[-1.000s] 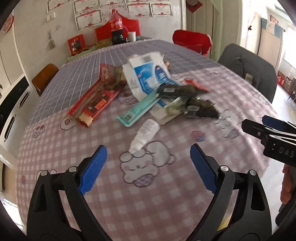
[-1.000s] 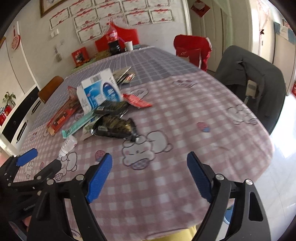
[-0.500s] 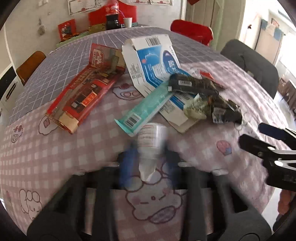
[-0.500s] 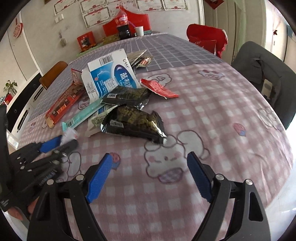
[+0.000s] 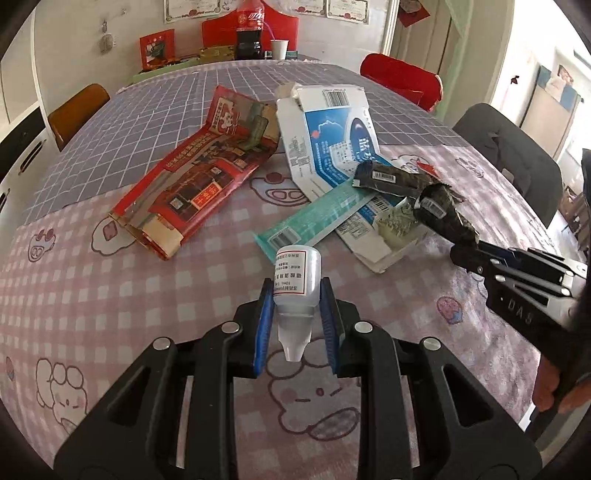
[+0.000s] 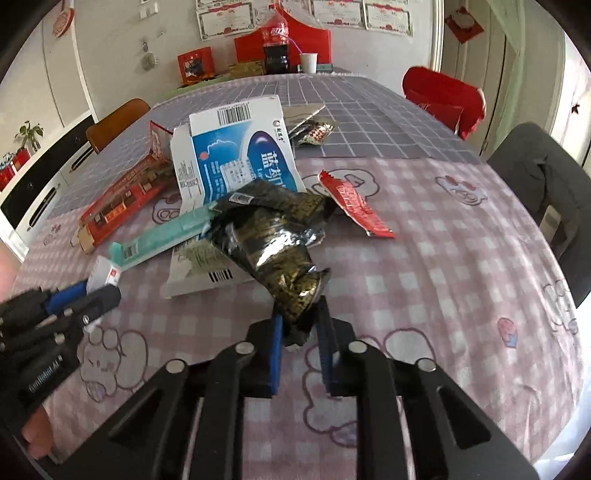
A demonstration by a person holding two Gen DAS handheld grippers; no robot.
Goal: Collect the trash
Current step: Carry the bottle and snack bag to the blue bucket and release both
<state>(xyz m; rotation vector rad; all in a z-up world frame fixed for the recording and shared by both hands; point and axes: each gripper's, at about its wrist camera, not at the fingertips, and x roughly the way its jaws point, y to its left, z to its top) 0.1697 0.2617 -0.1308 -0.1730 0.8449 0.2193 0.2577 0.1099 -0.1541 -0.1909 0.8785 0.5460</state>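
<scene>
My left gripper (image 5: 296,295) is shut on a small white plastic bottle (image 5: 296,280) with a printed label, its nozzle pointing back at me. My right gripper (image 6: 300,314) is shut on the end of a black-and-gold foil snack bag (image 6: 273,243); it also shows in the left wrist view (image 5: 448,218). On the table lie a blue-and-white carton (image 5: 328,140), a red flattened box (image 5: 199,181), a teal box (image 5: 314,221), a second dark wrapper (image 5: 388,179) and a red wrapper (image 6: 354,203).
The table has a pink checked cloth (image 5: 110,295) near me and a grey grid cloth (image 5: 147,110) farther off. A cola bottle (image 5: 249,33) and paper cup (image 5: 279,48) stand at the far end. Chairs: brown (image 5: 74,110), red (image 5: 402,79), grey (image 5: 513,155).
Both grippers moved forward and shut: the left closed on the white bottle, the right closed on the black foil bag. Both were open a second ago.
</scene>
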